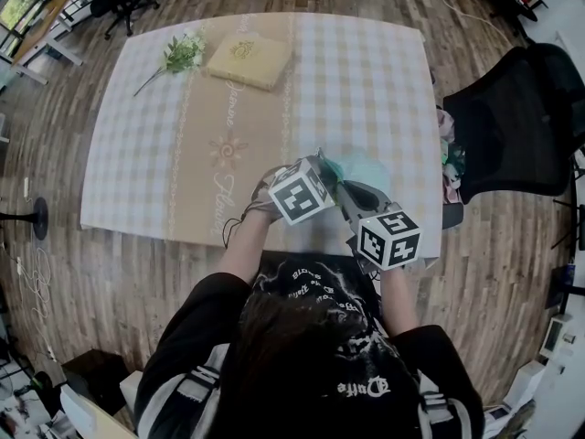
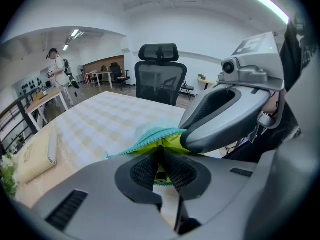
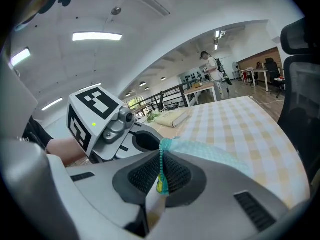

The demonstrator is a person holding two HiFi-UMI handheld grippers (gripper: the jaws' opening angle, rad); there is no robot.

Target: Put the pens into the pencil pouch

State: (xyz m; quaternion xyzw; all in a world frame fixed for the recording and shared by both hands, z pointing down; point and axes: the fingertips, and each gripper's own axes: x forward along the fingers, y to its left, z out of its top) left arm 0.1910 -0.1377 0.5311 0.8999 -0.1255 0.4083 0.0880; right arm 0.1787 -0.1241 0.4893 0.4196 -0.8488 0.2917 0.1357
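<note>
A teal pencil pouch [image 1: 358,168] hangs between my two grippers just over the near edge of the checked table [image 1: 366,71]. My left gripper [image 1: 325,168] is shut on the pouch's zipper edge. In the left gripper view, the teal cloth [image 2: 148,137] and its yellow-green lining [image 2: 176,142] rise out of the closed jaws, with a small black zipper part [image 2: 161,176] between the pads. My right gripper [image 1: 351,196] is shut on the other end of the zipper [image 3: 161,168], and the pouch [image 3: 212,153] spreads beyond it. The grippers stand close together. No pen shows in any view.
A tan book [image 1: 248,58] and a sprig of white flowers [image 1: 181,54] lie at the table's far left. A black office chair [image 1: 514,124] stands to the right of the table. A person [image 2: 60,71] stands far off in the room.
</note>
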